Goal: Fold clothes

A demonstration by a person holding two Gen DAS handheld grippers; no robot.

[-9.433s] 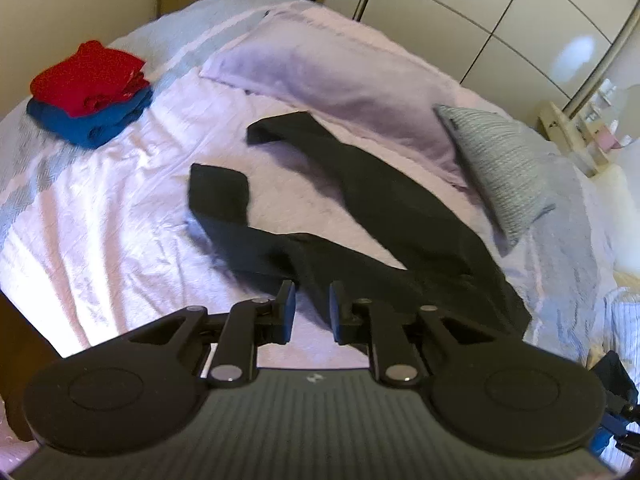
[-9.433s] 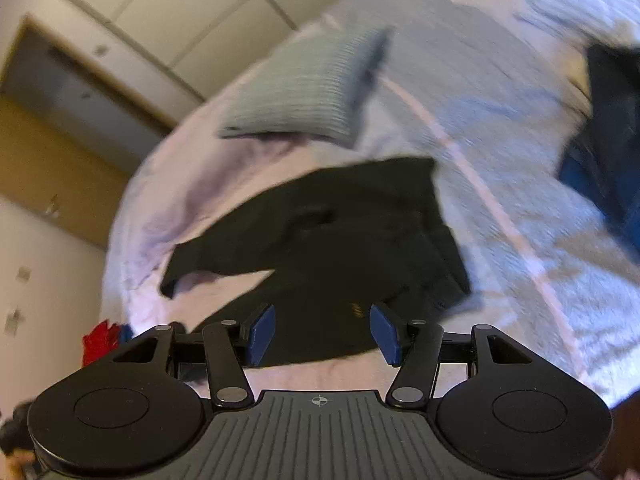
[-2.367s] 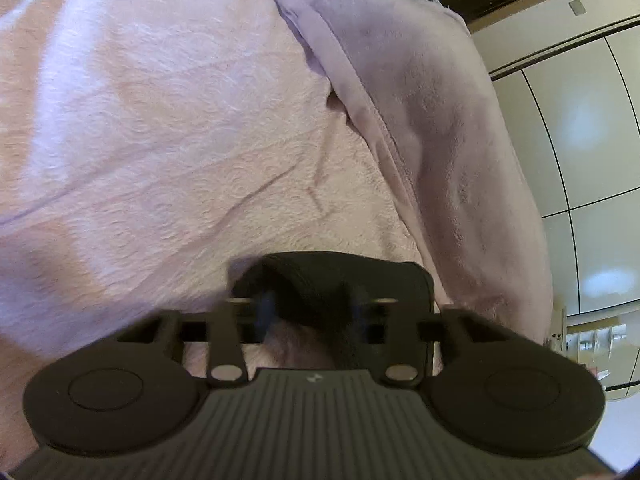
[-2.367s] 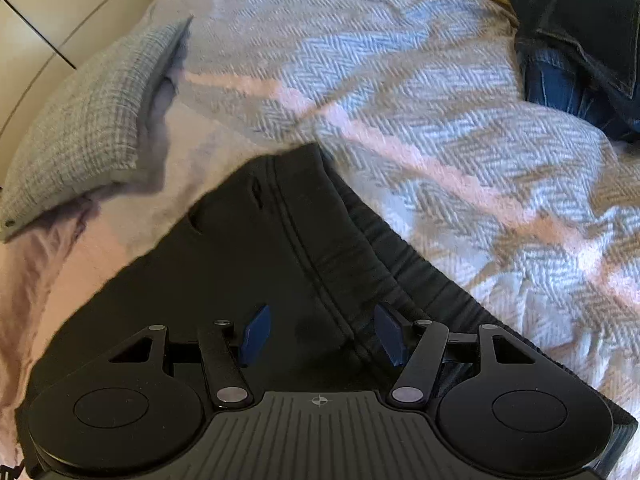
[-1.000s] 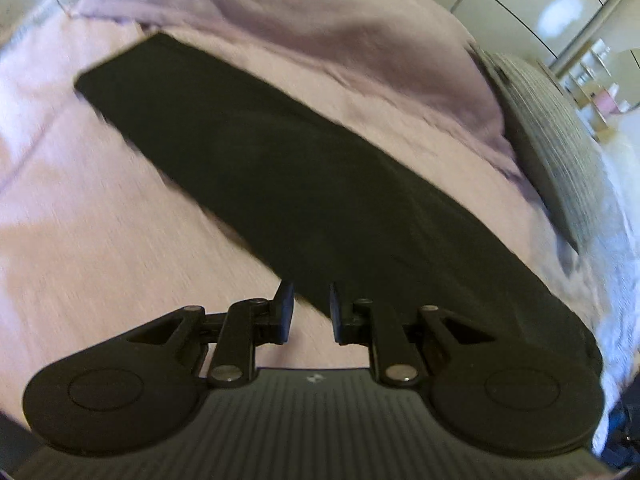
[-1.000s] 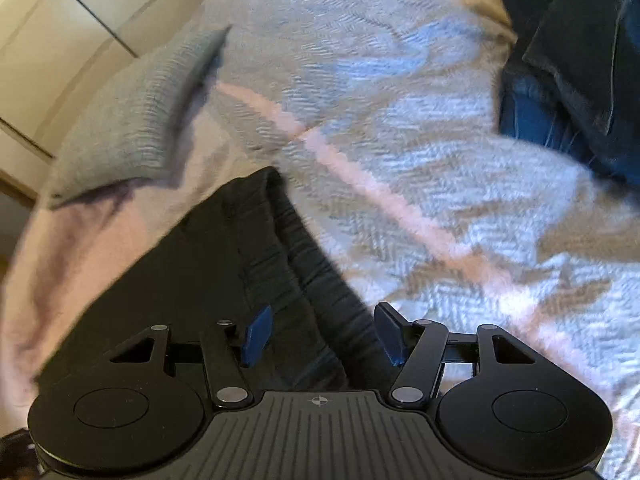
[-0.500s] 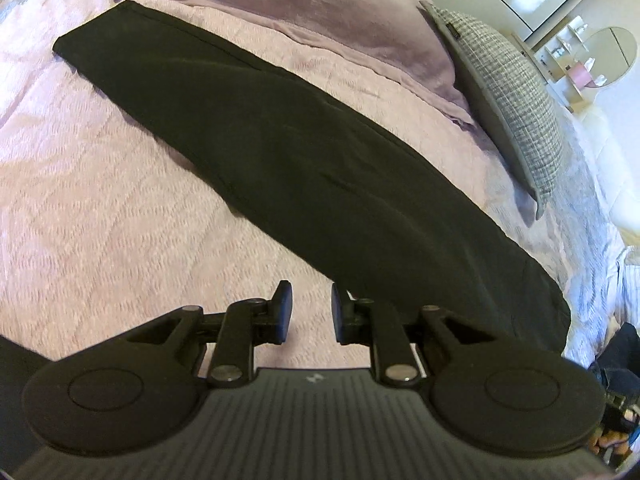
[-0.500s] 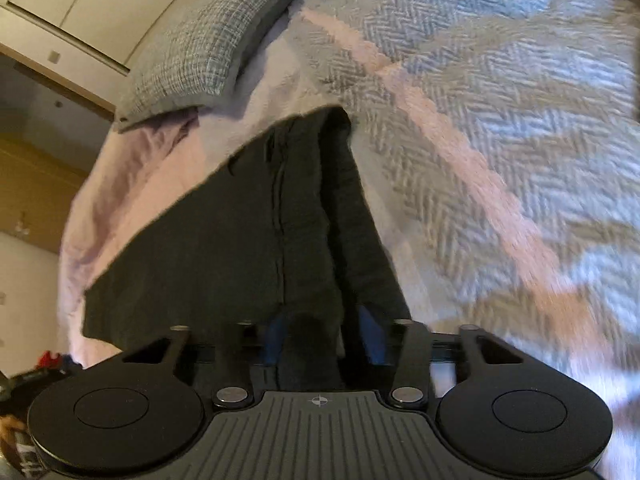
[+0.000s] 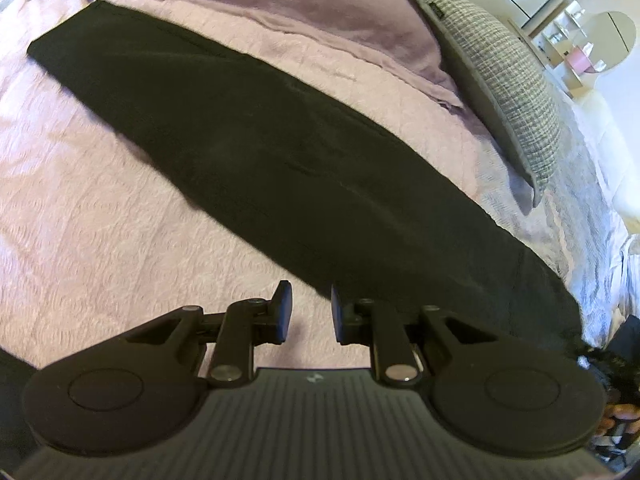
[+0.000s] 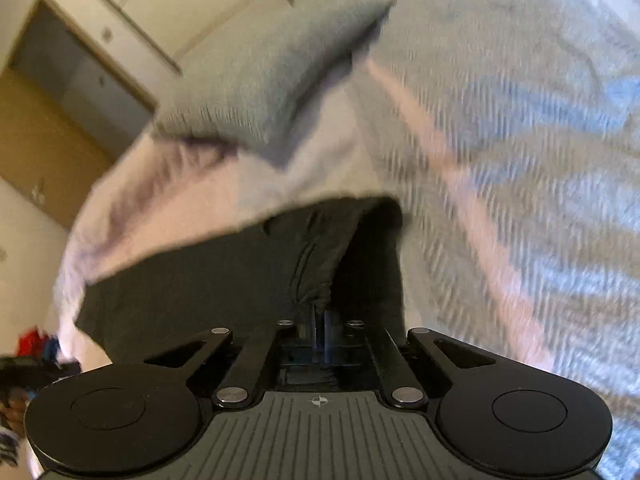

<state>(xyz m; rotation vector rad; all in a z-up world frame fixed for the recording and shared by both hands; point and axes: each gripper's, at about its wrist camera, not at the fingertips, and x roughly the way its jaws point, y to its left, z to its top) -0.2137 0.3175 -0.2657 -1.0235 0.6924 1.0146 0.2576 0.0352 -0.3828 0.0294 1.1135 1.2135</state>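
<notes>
Black trousers point(image 10: 224, 276) blurred, right gripper point(image 10: 321, 330) fingers pinching waistband

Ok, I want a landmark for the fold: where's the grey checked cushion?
In the left wrist view the grey checked cushion lies upper right on the bed, beside the lilac pillow, just beyond the black trousers.

Matt black cloth trousers point(image 9: 256, 128) lie on a textured pink quilted bedspread point(image 9: 80, 240)
</notes>
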